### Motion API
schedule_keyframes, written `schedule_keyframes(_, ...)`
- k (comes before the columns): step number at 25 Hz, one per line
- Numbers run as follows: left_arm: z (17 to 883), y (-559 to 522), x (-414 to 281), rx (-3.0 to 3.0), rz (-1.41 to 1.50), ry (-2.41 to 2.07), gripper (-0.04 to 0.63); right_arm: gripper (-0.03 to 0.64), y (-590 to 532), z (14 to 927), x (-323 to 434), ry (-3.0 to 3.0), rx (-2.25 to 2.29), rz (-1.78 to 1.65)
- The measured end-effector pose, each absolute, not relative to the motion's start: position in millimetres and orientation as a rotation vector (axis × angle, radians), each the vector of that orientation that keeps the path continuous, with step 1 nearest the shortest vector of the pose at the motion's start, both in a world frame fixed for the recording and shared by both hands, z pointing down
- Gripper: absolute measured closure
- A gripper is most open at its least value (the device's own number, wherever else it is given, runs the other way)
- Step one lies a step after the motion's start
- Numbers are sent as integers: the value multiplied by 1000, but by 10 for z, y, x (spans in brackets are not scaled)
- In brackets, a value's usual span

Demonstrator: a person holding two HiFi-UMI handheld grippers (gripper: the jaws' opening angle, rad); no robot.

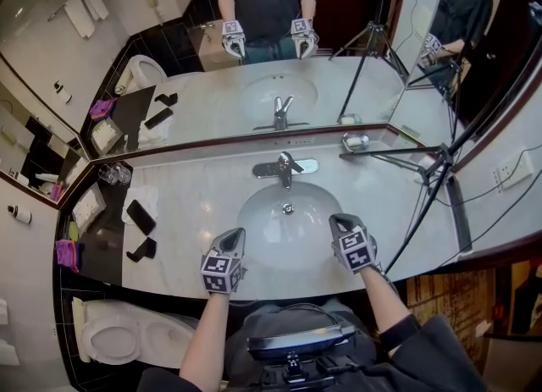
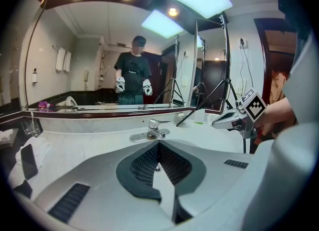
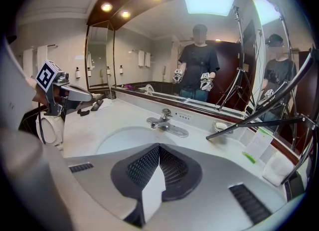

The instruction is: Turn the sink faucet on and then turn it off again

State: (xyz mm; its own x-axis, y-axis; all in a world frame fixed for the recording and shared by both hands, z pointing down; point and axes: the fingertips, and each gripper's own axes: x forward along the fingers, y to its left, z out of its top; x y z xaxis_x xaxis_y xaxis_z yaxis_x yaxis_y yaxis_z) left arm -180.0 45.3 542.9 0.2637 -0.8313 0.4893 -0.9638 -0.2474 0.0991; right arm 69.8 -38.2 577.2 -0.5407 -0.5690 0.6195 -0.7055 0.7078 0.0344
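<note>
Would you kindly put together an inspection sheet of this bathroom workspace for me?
Surface: pale stone counter with a sunken sink.
Job's things: faucet behind the sink; no water seen running.
Clutter: phone and small dark object at left; soap dish at right.
Grippers: left gripper and right gripper both shut, empty, over the sink's near rim.
Cables: thin cables near the tripod.
Surroundings: mirror behind; toilet lower left.

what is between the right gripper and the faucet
Only the white sink basin with its drain; nothing else lies between the right gripper and the faucet. The head view shows it best.
</note>
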Motion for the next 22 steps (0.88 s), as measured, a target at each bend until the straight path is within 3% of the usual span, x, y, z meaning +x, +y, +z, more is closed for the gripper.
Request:
schedule_keyframes(6,5436,416,-1749,2180,512,-1630,598,589,-438,5932,650,-2241,919,151)
schedule_keyframes(14,5556,235,-1611,2190,550,-1593,598,475,-731,6051,483,-2143,815,-116)
schedule_keyframes(22,5731,-31,-1518,2195,533,-1580,598,417,-1216,6195,126,-1990,673,-452)
